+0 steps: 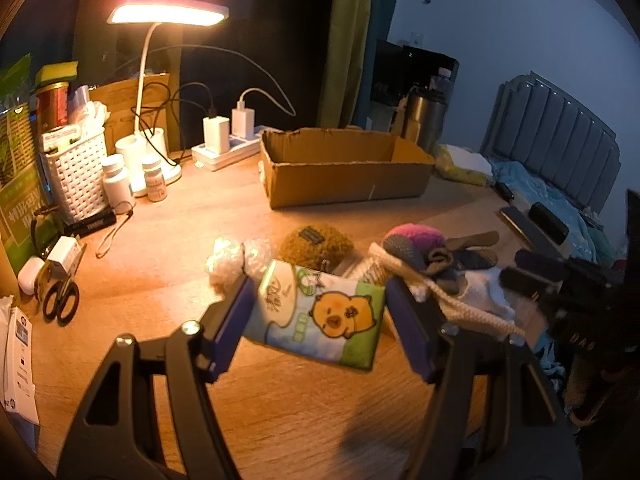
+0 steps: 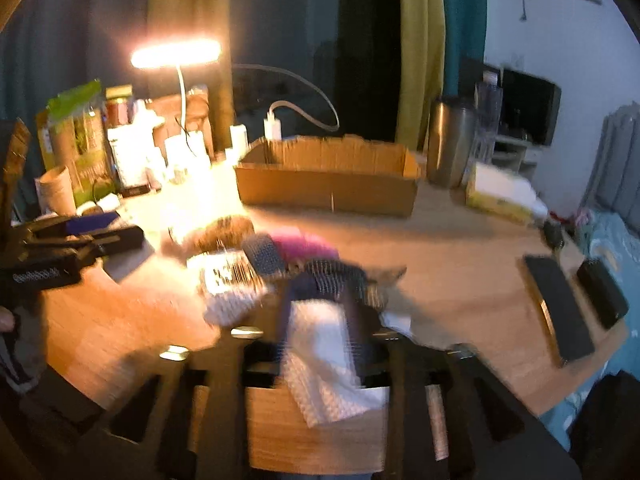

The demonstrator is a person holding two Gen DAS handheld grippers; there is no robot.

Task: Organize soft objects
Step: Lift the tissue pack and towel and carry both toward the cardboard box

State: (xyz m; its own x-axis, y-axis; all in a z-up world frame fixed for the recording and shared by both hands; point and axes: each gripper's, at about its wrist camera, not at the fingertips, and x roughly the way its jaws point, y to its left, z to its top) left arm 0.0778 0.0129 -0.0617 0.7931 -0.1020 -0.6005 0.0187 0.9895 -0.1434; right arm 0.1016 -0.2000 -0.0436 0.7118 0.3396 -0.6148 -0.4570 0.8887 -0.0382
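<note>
Only the left wrist view shows the left gripper clamping a tissue pack above the wooden desk. The blurred right view shows the right gripper, white cloth between its jaws (pad contact unclear). A cardboard box stands beyond, lamp-lit.

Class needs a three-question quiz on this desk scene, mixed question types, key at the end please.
1. True or false: the lamp is off.
2. The left claw grips: A a bottle, B a tissue pack, C a sock.
3. In the left wrist view, on which side of the tissue pack do the scissors lie?
Key: 1 false, the lamp is lit; 2 B; 3 left.
</note>
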